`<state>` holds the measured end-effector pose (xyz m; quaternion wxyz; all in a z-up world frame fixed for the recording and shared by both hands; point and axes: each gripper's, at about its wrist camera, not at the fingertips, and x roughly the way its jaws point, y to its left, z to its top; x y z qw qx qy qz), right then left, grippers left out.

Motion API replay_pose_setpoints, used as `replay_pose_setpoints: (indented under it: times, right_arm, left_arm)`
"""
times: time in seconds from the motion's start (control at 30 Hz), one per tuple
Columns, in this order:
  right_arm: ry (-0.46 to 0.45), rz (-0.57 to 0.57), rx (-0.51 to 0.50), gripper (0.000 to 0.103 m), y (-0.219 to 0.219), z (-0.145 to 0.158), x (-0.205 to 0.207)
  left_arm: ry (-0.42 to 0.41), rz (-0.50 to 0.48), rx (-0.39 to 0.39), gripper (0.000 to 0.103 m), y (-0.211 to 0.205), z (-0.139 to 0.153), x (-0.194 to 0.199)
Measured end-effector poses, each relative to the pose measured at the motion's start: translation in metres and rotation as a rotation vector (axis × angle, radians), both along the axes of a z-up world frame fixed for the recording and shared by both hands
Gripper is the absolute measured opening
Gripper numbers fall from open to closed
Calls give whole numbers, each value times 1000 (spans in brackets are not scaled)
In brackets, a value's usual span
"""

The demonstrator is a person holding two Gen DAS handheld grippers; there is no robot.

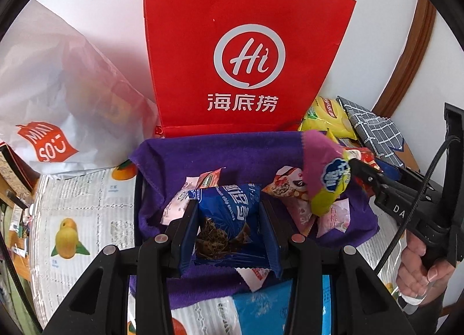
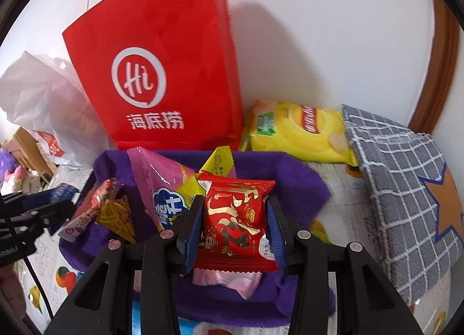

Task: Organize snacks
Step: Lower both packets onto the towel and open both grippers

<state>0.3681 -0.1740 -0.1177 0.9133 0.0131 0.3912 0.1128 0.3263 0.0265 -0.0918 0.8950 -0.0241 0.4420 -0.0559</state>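
Observation:
A basket lined with purple cloth [image 1: 232, 149] [image 2: 293, 172] holds several snack packets. My left gripper [image 1: 230, 227] is shut on a blue chocolate-chip cookie packet [image 1: 229, 213] over the basket. My right gripper [image 2: 235, 227] is shut on a red snack packet [image 2: 235, 219] above the basket's right part; it shows in the left wrist view [image 1: 362, 172] next to a pink-and-yellow packet [image 1: 327, 172] [image 2: 165, 187] leaning in the basket. Pink and red small packets [image 1: 293, 187] lie inside.
A red "Hi" paper bag [image 1: 246, 59] [image 2: 162, 79] stands behind the basket against the wall. A white Miniso bag [image 1: 58, 97] is left. A yellow chips bag [image 2: 301, 131] and a grey checked cloth box [image 2: 403, 189] are right. A fruit-print tablecloth [image 1: 84, 213] covers the table.

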Motion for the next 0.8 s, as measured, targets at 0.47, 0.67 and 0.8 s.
replay_pose_setpoints:
  times: [0.47, 0.67, 0.8]
  right_arm:
    - [2, 98, 51, 42, 29, -4, 13]
    - [-22, 92, 44, 42, 15, 7, 0]
    - [-23, 90, 37, 42, 9, 6, -6]
  left_arm:
    - [29, -6, -30, 39, -1, -17, 22]
    - [37, -16, -31, 39, -5, -21, 25]
    - [41, -21, -30, 39, -8, -22, 25]
